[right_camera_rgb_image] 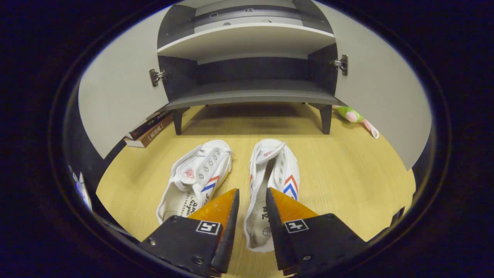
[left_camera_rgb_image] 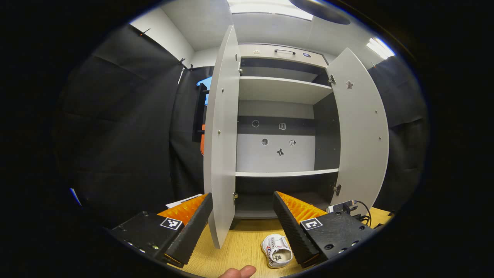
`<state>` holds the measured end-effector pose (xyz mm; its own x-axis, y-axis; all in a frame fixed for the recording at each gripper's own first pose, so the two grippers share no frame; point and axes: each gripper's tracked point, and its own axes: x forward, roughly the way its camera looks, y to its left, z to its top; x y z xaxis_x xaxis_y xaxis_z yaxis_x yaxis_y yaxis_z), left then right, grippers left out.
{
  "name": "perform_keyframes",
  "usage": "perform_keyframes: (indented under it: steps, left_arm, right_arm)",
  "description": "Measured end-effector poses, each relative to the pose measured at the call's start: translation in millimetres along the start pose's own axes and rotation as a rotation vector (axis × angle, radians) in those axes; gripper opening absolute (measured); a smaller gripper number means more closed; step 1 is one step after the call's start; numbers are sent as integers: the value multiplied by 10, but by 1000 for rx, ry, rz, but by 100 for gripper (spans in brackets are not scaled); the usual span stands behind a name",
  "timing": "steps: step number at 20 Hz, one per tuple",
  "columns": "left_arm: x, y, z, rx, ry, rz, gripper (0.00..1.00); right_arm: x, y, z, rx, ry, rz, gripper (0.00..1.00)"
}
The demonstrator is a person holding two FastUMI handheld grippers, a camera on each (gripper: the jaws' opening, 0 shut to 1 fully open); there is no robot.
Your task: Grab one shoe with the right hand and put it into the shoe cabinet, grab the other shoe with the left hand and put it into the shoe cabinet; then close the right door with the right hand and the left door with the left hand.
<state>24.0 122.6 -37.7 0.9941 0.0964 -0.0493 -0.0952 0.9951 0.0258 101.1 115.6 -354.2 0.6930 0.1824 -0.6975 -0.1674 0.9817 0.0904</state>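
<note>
Two white shoes with red and blue stripes lie side by side on the wooden table (right_camera_rgb_image: pixel 347 173) before the grey shoe cabinet (right_camera_rgb_image: pixel 251 94), toes toward it. My right gripper (right_camera_rgb_image: pixel 251 190) hangs low over the right shoe (right_camera_rgb_image: pixel 276 173), open, with that shoe's inner side wall in the gap between its fingers; the left shoe (right_camera_rgb_image: pixel 197 177) lies just beside. Both cabinet doors stand open, and the bottom shelf holds nothing. My left gripper (left_camera_rgb_image: pixel 242 195) is held higher, wide open, facing the left door's (left_camera_rgb_image: pixel 222 135) edge. One shoe (left_camera_rgb_image: pixel 277 251) shows below it. The right door (left_camera_rgb_image: pixel 359 127) swings outward.
Stacked books (right_camera_rgb_image: pixel 148 129) lie under the left door, and a green plush toy (right_camera_rgb_image: pixel 353 116) sits by the cabinet's right leg. A small device with a cable (left_camera_rgb_image: pixel 347 206) rests on the table at right. A person's fingertip (left_camera_rgb_image: pixel 239 272) shows at the bottom edge.
</note>
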Motion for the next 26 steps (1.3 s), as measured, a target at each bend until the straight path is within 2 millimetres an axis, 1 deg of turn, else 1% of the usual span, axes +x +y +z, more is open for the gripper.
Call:
perform_keyframes:
  steps: [1,2,3,4,5,7,8,9,10,11,12,14,16,17,18,19,20,22,24,26]
  left_arm:
    - [13,6,-11,2,1,1,95]
    - [17,17,-17,4,2,3,95]
    - [25,21,-26,4,6,4,95]
    - [34,21,-38,3,11,4,95]
    - [49,21,-56,2,15,4,95]
    - [61,28,-74,4,22,5,95]
    - [68,25,-84,5,26,5,95]
    - [80,24,-102,7,31,5,95]
    - [89,24,-123,9,35,4,95]
    - [90,23,-123,11,38,3,95]
    - [92,13,-133,12,39,1,95]
    - [113,0,-156,11,42,-4,95]
    - [116,-27,-156,4,41,-12,95]
    - [120,-56,-177,1,45,-17,95]
    - [120,-83,-196,-2,49,-22,95]
    - [123,-104,-207,-5,53,-26,95]
    - [119,-124,-216,-8,56,-31,95]
    - [109,-173,-198,-15,53,-39,95]
    - [99,-225,-163,-16,40,-45,95]
    - [72,-275,-121,-18,26,-48,95]
  right_arm:
    - [56,7,19,6,3,3,43]
    - [102,11,21,6,9,4,32]
    - [148,17,22,1,13,3,36]
    - [202,24,13,-3,19,-1,34]
    - [238,34,12,-5,22,-2,22]
    - [306,17,-6,-7,27,-9,22]
    - [337,-5,-22,-12,33,-18,30]
    - [365,-24,-21,-14,30,-25,27]
    - [416,-35,-9,-18,16,-32,22]
    - [439,-42,-9,-20,8,-36,5]
    - [440,-36,-13,-28,-6,-36,13]
    - [430,-70,3,-58,-31,-45,11]
    - [422,-56,35,-77,-58,-40,2]
    - [413,-63,64,-94,-73,-39,4]
    - [386,-81,106,-111,-96,-44,4]
    - [336,-108,191,-124,-123,-49,1]
    - [269,-103,257,-131,-144,-40,4]
    - [137,-86,381,-130,-178,-30,3]
    - [-40,-76,547,-140,-225,-24,3]
    - [-271,-60,746,-182,-281,-23,4]
